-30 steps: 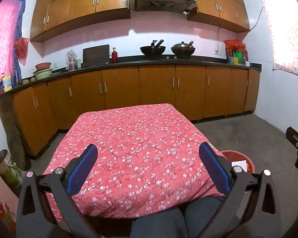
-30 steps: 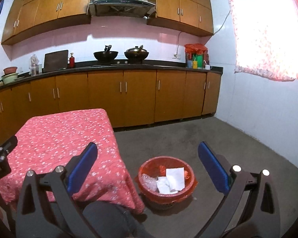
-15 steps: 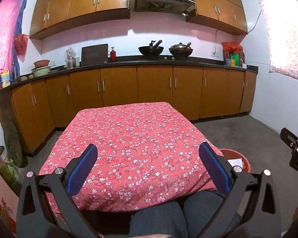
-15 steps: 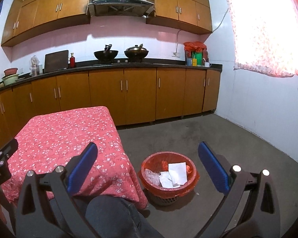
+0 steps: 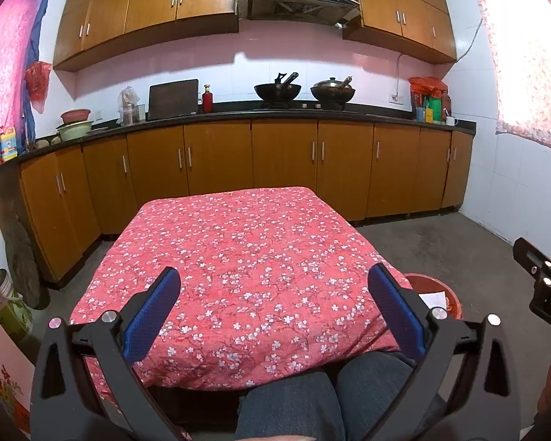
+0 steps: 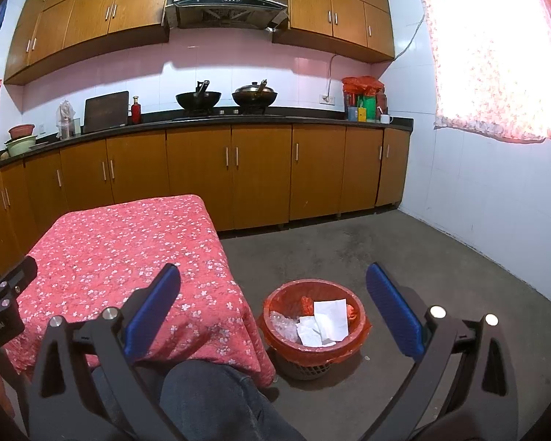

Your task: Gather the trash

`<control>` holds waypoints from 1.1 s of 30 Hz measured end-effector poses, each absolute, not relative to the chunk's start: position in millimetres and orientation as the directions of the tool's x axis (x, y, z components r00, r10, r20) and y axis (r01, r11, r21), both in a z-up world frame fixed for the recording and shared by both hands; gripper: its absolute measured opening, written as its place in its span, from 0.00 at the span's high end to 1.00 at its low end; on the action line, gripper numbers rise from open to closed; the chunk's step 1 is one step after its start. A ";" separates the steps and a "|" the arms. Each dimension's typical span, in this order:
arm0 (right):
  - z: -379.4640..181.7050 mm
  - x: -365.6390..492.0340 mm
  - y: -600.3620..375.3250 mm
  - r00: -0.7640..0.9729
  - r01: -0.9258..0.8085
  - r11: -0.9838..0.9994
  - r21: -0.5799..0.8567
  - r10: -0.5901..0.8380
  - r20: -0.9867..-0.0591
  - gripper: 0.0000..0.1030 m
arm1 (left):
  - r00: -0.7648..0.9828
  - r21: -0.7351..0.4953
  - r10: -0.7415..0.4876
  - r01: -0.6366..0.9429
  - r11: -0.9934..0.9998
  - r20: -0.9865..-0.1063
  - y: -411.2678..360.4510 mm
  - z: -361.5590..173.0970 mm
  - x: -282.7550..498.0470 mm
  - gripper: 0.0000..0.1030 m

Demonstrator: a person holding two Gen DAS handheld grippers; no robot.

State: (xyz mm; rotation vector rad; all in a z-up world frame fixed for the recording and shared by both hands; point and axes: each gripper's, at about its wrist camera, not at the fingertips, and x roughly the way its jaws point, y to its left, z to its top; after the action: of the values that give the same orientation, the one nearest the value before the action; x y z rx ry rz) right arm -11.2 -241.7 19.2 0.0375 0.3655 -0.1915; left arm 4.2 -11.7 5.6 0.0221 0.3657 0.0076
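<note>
A round bin (image 6: 314, 362) lined with a red bag stands on the floor by the table's right side; white paper scraps (image 6: 325, 321) and crumpled clear plastic lie inside it. Its rim (image 5: 431, 286) peeks past the table corner in the left wrist view. My left gripper (image 5: 273, 307) hangs open over the near edge of the table (image 5: 238, 250), which wears a red floral cloth with nothing lying on it. My right gripper (image 6: 273, 307) is open too, raised above the bin and the table corner (image 6: 216, 286), holding nothing.
A person's knees in jeans (image 5: 334, 397) sit under the table's near edge. Brown cabinets (image 6: 231, 172) with a dark counter line the back and left walls. Grey floor (image 6: 404, 257) spreads right of the table. A bucket (image 5: 3, 305) stands at the left wall.
Both grippers have drawn back and tilted up a little, so the table and bin sit lower and farther in view. Both stay open and hold nothing.
</note>
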 end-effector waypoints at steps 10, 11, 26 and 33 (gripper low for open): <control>20.4 -11.1 -242.4 0.916 0.193 0.981 0.005 -0.178 -0.359 0.04 | 0.931 0.012 0.010 -0.005 1.000 -0.364 -11.7 5.8 3.2 0.02; 20.1 -11.4 -242.6 0.916 0.192 0.981 0.005 -0.178 -0.358 0.04 | 0.931 0.011 0.008 -0.005 1.000 -0.364 -10.7 6.3 3.5 0.02; 19.8 -11.2 -241.6 0.917 0.192 0.981 0.006 -0.177 -0.358 0.04 | 0.931 0.010 0.006 -0.003 1.000 -0.365 -9.7 6.3 3.3 0.02; 21.2 -10.8 -241.2 0.917 0.190 0.982 0.008 -0.174 -0.359 0.04 | 0.931 0.010 0.007 -0.003 1.000 -0.364 -10.4 6.5 3.2 0.02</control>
State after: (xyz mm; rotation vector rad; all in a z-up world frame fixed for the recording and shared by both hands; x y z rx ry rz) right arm -10.8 -241.2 21.2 0.0434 0.3658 -0.1873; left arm 3.2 -10.4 6.5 0.0092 0.3731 0.0051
